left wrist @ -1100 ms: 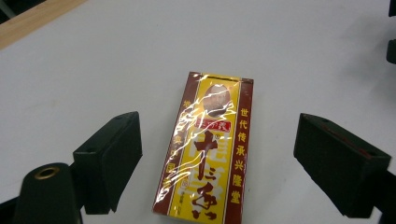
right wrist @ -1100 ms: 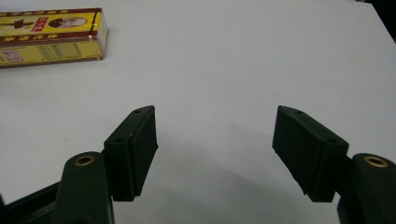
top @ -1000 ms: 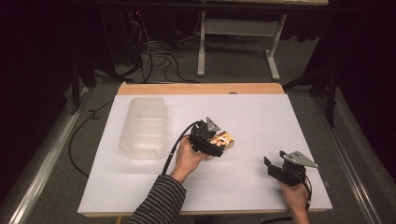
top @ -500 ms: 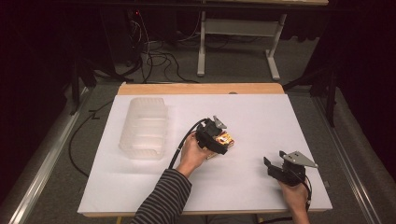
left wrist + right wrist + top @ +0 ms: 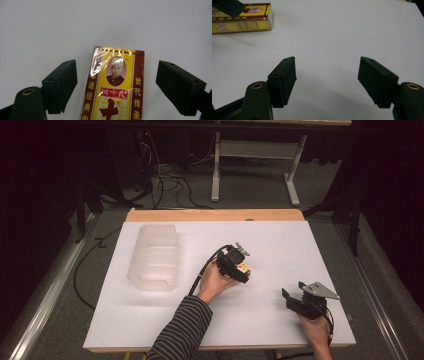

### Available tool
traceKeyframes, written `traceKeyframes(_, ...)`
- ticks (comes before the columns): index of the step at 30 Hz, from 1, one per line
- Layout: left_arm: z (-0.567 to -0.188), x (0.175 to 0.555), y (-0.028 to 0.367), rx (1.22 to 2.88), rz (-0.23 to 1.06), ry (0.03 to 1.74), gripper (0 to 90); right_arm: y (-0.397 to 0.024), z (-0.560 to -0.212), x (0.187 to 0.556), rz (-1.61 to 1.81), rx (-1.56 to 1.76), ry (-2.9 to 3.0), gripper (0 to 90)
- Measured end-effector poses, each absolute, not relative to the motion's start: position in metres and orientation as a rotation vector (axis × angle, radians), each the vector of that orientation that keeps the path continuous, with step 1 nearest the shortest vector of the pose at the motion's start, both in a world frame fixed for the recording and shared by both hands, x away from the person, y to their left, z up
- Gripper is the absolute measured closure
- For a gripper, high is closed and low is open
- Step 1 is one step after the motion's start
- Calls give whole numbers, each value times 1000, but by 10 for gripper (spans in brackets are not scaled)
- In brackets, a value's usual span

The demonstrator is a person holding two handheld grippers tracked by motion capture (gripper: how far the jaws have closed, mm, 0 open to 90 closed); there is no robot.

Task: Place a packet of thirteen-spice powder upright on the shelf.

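Left gripper over yellow box at table centre; fingers wide, closing slightly, straddle it without contact. Right gripper at 4 o'clock: open, empty.

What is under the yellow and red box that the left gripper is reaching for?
The box lies flat on the white table cover, between the left gripper's open jaws, which have just been closing. Whatever lies directly beneath the box is hidden.

Yellow-and-maroon cellophane-wrapped box with an oval portrait, seemingly flat on the white tabletop, mid-table.
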State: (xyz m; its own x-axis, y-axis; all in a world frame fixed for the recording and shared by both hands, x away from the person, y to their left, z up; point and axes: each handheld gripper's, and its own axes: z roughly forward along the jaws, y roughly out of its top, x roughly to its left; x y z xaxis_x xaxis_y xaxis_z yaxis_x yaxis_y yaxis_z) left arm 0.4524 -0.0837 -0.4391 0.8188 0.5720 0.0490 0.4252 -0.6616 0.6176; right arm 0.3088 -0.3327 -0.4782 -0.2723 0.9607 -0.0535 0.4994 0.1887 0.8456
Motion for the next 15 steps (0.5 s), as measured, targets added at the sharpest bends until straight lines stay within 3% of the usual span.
traceKeyframes(9,-455,462,-92,2429,288,770,191,-333,-478,309,984,1364,1857,312)
traceKeyframes(15,-455,461,-91,2414,271,768,273,-333,-478,309,979,1370,1864,311)
